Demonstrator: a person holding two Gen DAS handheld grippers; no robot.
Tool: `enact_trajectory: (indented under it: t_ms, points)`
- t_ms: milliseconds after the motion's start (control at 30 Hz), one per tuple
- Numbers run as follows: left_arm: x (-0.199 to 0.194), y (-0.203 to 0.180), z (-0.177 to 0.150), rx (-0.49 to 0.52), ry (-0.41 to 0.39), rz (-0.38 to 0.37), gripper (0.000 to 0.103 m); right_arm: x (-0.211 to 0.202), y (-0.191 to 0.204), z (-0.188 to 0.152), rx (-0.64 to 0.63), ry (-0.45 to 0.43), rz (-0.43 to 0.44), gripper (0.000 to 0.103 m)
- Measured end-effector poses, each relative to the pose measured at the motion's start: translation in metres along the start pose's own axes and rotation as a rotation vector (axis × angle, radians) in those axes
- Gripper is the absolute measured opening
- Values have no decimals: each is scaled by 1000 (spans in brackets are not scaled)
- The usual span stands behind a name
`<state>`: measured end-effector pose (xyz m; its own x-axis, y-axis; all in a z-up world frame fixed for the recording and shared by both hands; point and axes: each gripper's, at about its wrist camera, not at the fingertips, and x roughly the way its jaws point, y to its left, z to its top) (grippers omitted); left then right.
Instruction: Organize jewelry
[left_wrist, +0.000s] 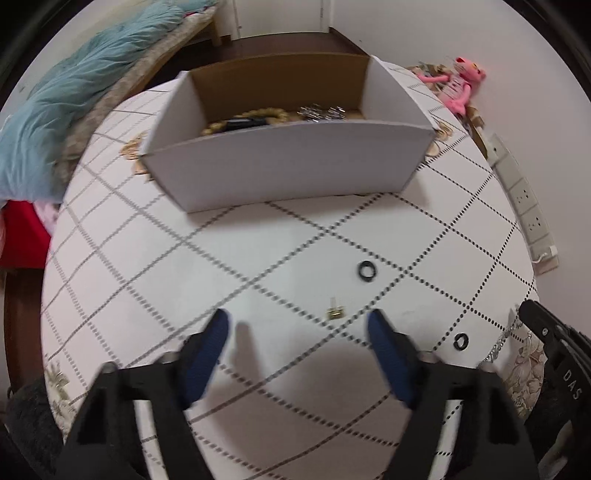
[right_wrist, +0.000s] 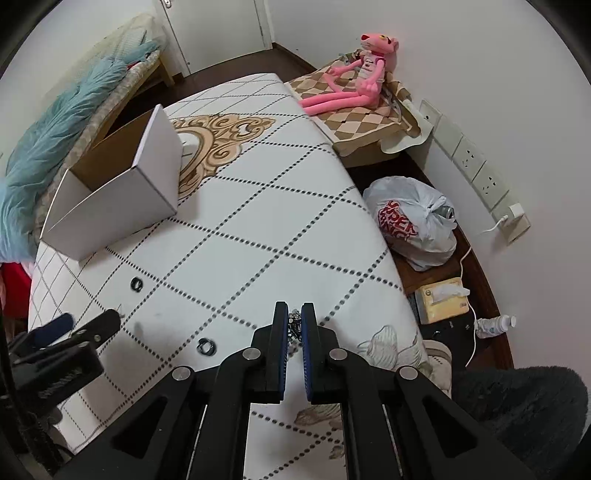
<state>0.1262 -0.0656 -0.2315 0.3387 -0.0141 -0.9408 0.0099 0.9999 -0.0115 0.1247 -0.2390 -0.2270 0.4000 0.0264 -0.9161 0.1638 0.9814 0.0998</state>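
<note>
A white cardboard box (left_wrist: 288, 166) stands at the far side of the patterned table (left_wrist: 184, 280). In it lie a beaded bracelet (left_wrist: 266, 112), a black item and silvery pieces (left_wrist: 321, 112). My left gripper (left_wrist: 297, 321) hangs open over the table. A small gold piece (left_wrist: 335, 312) lies just ahead between its blue fingertips (left_wrist: 218, 325), untouched. A black ring (left_wrist: 366, 272) lies beyond it and a smaller one (left_wrist: 460, 340) to the right. My right gripper (right_wrist: 294, 308) is shut on a small sparkly silver piece (right_wrist: 294, 325) near the table's right edge. The right wrist view also shows both rings (right_wrist: 136, 283) (right_wrist: 207, 346) and the box (right_wrist: 110, 206).
A pink plush toy (right_wrist: 354, 81) sits on a checkered cushion beyond the table. Right of the table, lower down, are a white plastic bag (right_wrist: 413, 221), a tissue box (right_wrist: 439, 299) and a small bottle (right_wrist: 495, 325). Wall sockets (right_wrist: 476, 166) line the wall. A teal blanket (left_wrist: 55, 122) lies on the left.
</note>
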Motion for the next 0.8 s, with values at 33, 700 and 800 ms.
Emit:
enact_trajectory:
  t_ms: [33, 700, 800]
  points:
    - [3, -2, 0, 6, 5, -1, 44, 1, -2, 1, 6, 3, -1, 7]
    - [-44, 15, 9, 2, -63, -147, 6, -46, 12, 24, 9, -55, 144, 7]
    - [-61, 23, 18, -5, -75, -169, 6, -71, 25, 41, -12, -92, 207, 7]
